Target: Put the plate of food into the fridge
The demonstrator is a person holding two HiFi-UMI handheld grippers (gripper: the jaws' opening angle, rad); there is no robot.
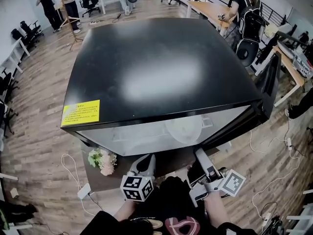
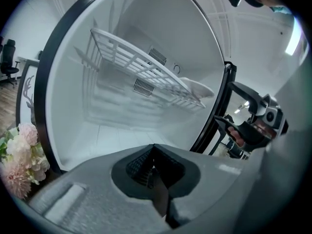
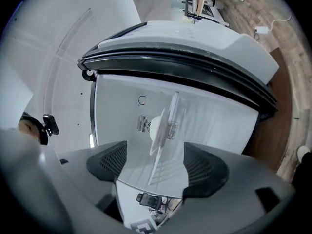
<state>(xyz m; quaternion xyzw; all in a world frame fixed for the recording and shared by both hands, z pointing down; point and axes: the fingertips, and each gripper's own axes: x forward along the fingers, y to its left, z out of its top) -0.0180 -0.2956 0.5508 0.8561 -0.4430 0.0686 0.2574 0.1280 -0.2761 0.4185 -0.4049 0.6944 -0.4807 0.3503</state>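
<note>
The black-topped fridge (image 1: 161,67) stands open toward me, its white inside lit. A white plate (image 1: 183,128) rests on the wire shelf (image 2: 141,67) inside; what lies on the plate I cannot make out. In the left gripper view the plate (image 2: 197,87) sits at the shelf's right end. In the right gripper view the plate (image 3: 158,126) shows edge-on, well beyond the jaws. My right gripper (image 1: 199,154) is open, with nothing between its pads (image 3: 109,162), just outside the fridge opening. My left gripper (image 1: 146,159) is shut and empty, its pads (image 2: 146,167) pressed together, low at the fridge's front.
The fridge door (image 1: 266,89) hangs open at the right. Pink and white flowers (image 1: 101,160) sit on a low brown surface left of my left gripper. Cables (image 1: 73,175) trail over the wood floor. A person (image 1: 244,13) stands by desks behind the fridge.
</note>
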